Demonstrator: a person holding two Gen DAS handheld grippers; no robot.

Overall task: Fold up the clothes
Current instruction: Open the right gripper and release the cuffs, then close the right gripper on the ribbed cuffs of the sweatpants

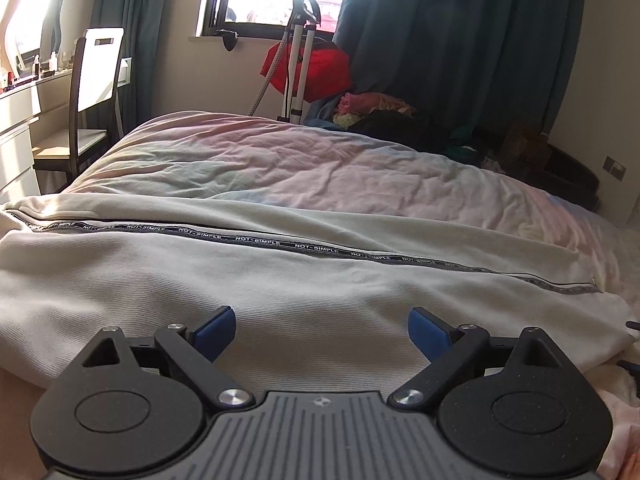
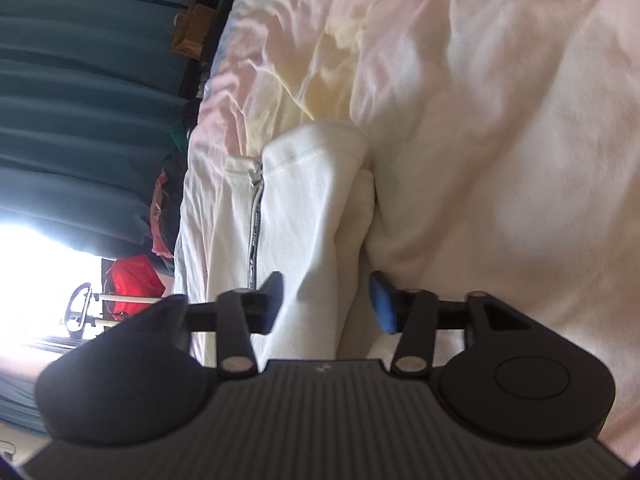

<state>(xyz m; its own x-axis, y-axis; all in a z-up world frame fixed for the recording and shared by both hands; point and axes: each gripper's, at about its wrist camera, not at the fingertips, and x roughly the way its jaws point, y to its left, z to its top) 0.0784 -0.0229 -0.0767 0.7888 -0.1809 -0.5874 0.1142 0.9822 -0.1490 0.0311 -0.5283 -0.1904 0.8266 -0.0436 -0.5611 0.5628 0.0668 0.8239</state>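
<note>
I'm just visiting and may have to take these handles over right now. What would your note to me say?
Left gripper: open, empty, over the white zip jacket.
Right gripper: open, the jacket's folded edge between its pads, not pinched.
Jacket lies zipped and spread across the bed.
Done: one side looks turned in.
Left: probably the remaining folds, then smoothing.

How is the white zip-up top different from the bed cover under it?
The white zip-up top is plain cream-white, while the bed cover has soft pink, blue and yellow patches. The top has a dark zipper tape with words running along it; the bed cover has none. The top lies fairly smooth, the bed cover is much more wrinkled. Both are soft cloth spread on the bed.
</note>
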